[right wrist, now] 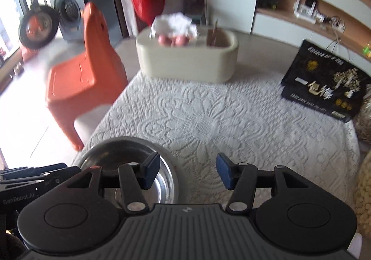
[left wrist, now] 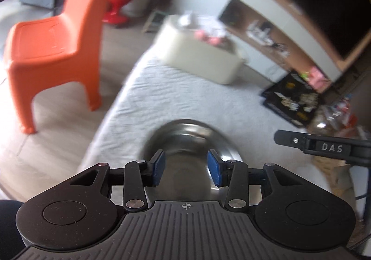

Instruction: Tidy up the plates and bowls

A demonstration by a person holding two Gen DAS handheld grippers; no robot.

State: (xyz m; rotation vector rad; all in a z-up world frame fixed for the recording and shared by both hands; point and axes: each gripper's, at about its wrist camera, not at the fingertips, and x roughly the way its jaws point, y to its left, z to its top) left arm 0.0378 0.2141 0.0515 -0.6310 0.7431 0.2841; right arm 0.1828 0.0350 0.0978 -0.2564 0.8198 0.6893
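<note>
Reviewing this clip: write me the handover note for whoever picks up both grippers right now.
Left gripper: open, nothing between its pads, above the steel bowl.
Right gripper: open and empty, over the lace tablecloth, to the right of the bowl.
Things: the steel bowl sits at the near left corner of the table; whether it is one bowl or a stack is too blurred to tell. The cream bin stands at the far edge, the black box at far right.
Done: bowl is set down and released.
Left: no other plates or bowls in view; check off-frame.
</note>
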